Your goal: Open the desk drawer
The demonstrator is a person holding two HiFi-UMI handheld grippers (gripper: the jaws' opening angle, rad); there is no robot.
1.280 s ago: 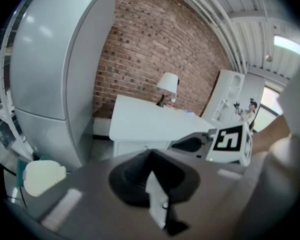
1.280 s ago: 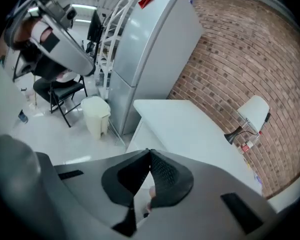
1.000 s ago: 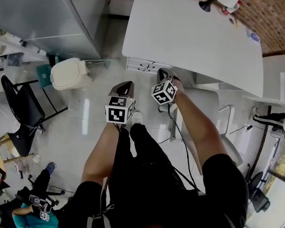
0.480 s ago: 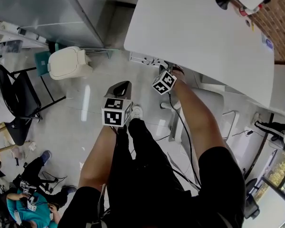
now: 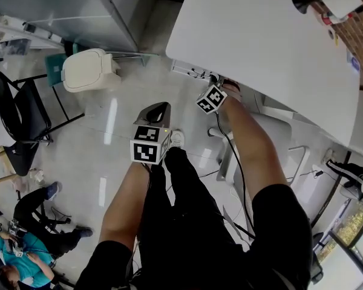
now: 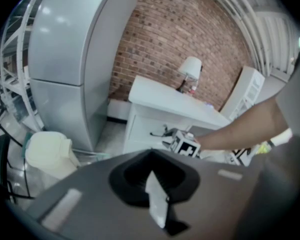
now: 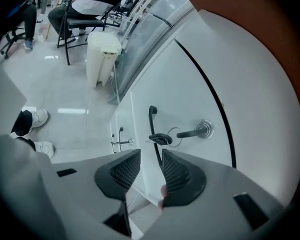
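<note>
The white worktop (image 5: pixel 260 47) fills the far right of the head view, with grey floor (image 5: pixel 109 156) to its left; a grey cabinet (image 5: pixel 78 11) stands far left, with a pale bin (image 5: pixel 88 70) and a black chair (image 5: pixel 21 110) beside it.

The drawer (image 7: pixel 190 99) sits under the worktop's near-left edge; its white front looks flush and not yet pulled; on it are a thin black handle (image 7: pixel 151 119) and a lock (image 7: pixel 205 129) with a key (image 7: pixel 160 139) hanging by the handle.

The right claw (image 7: pixel 150 156) has come down from the open floor to this drawer front over the last second; from closed, its jaws are now opening; the handle's bar runs into the gap between the pads (image 7: pixel 175 176), and neither pad appears to press on it, so nothing is gripped yet. That suggests the reach is nearly done; what seems left is to settle the pads round the bar, close and pull the drawer out; the hanging key lies just beside the bar and might get caught in the grip.

The left claw (image 6: pixel 150 159) hangs closed and empty over the floor by the person's leg, much where it was, well apart from the drawer.
</note>
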